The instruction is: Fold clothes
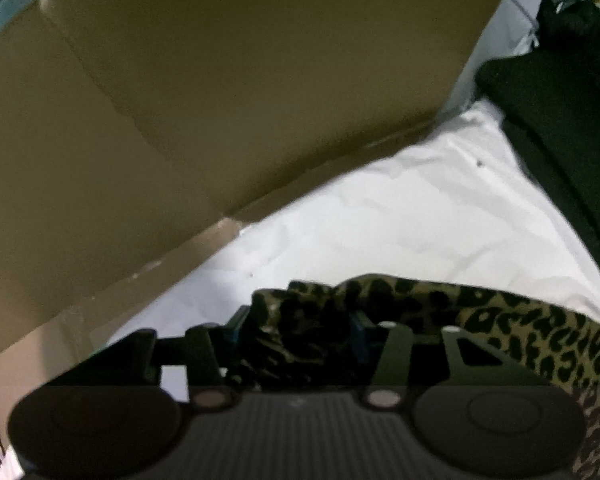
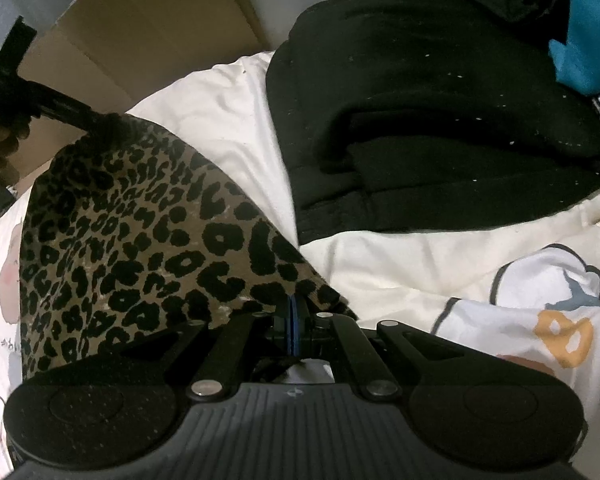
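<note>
Both grippers tilt steeply down over the white bedding (image 2: 400, 264). The right gripper (image 2: 294, 312) pinches the leopard cloth's (image 2: 140, 232) corner; the left gripper (image 1: 300, 332), half spread, has bunched cloth between its pads.

one leopard-print garment (image 2: 140, 232), one black garment (image 2: 440, 120), one cardboard box (image 1: 220, 80).

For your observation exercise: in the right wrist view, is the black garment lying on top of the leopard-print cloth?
No, the black garment lies beside the leopard-print cloth, on the white bedding.
</note>
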